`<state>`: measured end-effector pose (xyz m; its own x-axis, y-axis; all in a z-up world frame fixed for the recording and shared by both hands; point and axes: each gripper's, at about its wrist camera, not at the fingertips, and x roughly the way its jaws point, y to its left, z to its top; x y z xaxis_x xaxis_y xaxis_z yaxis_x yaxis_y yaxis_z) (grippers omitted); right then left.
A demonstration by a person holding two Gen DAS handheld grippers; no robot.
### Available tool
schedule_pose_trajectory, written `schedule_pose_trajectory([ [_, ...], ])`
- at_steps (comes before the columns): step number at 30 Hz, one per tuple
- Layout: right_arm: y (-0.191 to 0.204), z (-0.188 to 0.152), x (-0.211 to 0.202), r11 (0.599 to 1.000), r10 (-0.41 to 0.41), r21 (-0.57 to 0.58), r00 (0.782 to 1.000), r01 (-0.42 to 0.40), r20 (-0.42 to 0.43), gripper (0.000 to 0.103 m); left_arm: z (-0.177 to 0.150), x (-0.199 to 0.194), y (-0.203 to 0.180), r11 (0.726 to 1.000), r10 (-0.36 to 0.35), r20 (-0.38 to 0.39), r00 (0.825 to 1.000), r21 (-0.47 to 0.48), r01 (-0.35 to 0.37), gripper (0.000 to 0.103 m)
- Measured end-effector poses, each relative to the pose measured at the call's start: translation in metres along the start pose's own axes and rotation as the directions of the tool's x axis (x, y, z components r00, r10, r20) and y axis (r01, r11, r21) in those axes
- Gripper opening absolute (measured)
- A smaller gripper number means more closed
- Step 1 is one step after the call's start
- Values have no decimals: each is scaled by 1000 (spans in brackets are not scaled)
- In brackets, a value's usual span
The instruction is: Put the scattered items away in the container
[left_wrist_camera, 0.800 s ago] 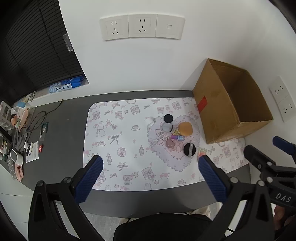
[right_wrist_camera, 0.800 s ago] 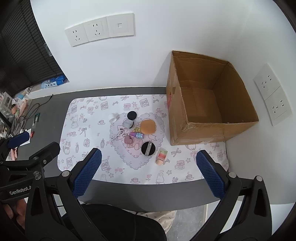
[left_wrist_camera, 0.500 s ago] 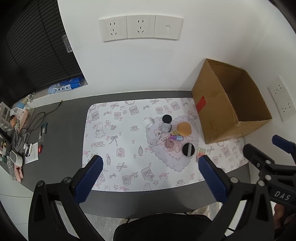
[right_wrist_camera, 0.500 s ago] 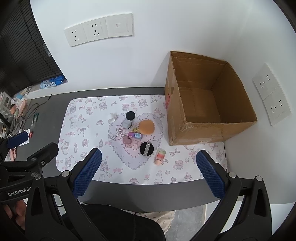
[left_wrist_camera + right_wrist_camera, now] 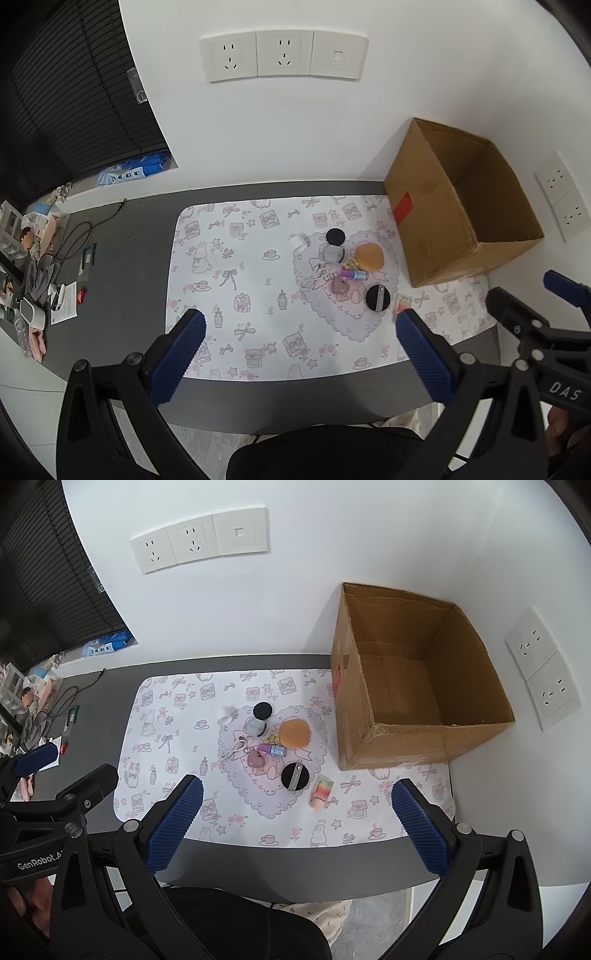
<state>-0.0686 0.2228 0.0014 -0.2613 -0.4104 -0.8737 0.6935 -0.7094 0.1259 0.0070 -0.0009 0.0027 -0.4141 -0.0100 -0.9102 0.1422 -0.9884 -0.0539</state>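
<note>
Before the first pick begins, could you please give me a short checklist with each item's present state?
1. Left gripper open and holding nothing: ok.
2. Right gripper open and holding nothing: ok.
3. Cardboard box open at the top, nothing seen inside: ok.
4. Items clustered on the heart doily, none in the box yet: ok.
5. Orange sponge unobstructed from above: ok.
6. Striped item lies apart from the cluster: ok.

At upper centre I see wall sockets [image 5: 283, 55]; dark blinds [image 5: 70, 99] fill the upper left, and cluttered cables [image 5: 62, 251] lie at the bench's [image 5: 125, 258] left edge.
</note>
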Motion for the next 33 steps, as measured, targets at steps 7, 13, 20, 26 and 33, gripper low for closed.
schedule_pose_trajectory([
  [7, 2, 1, 0, 1000, 4, 0, 1000, -4, 2, 103, 1, -1, 3, 1000, -1, 7, 1000, -16, 1, 103],
  [13, 2, 2, 1, 1000, 4, -2, 1000, -4, -2, 103, 1, 0, 5, 1000, -3, 5, 1000, -19, 3, 103],
  [20, 2, 1, 5, 1000, 0, 10, 1000, 0, -12, 103, -1, 4, 6, 1000, 5, 5, 1000, -22, -5, 103],
  [26, 0, -5, 19, 999, -48, -10, 998, 48, -26, 103, -8, 23, 7, 999, 21, -6, 1000, -45, -21, 103],
  [33, -8, -18, 50, 998, -65, -20, 996, 64, -69, 103, -21, 54, 3, 998, 47, 25, 999, -46, -46, 103],
])
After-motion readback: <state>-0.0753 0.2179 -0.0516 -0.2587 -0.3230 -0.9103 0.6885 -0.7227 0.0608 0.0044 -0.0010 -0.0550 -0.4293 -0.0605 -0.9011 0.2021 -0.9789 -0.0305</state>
